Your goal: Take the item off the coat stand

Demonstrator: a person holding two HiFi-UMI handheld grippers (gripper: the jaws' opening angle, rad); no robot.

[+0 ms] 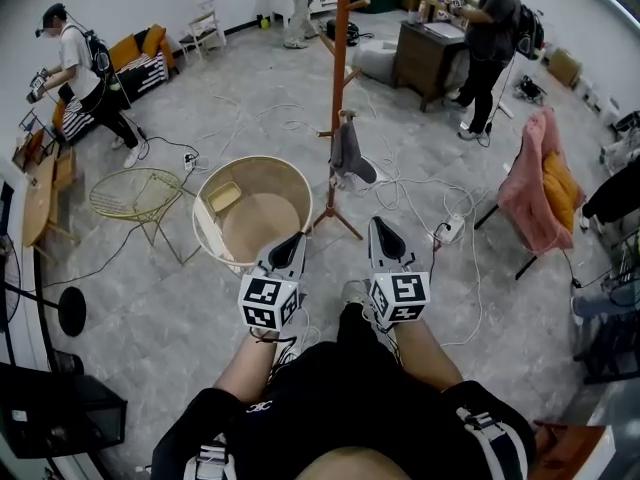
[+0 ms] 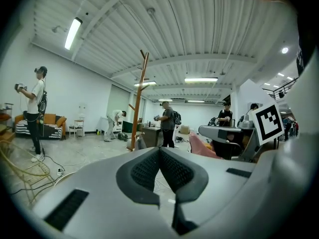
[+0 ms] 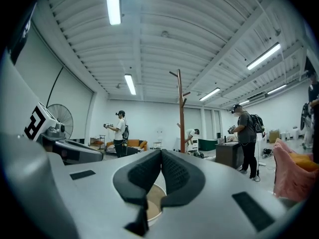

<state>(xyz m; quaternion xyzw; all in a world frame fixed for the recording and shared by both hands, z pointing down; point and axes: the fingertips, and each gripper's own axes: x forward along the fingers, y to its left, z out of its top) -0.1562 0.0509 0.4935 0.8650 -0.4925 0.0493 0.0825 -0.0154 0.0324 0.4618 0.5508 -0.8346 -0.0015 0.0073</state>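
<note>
grey item [image 1: 347, 150]: hung on coat stand [image 1: 341, 78] at 12 o'clock | left gripper [image 1: 293, 240], right gripper [image 1: 378, 226]: fingers shut, empty, held low as stand is far

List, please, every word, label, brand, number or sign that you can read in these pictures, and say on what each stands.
No text can be read in any view.
Small white mark on the person's black trousers: too small to read.
White marker cube of the left gripper, and the same on the right gripper: black square patterns only, no letters or numbers.
</note>
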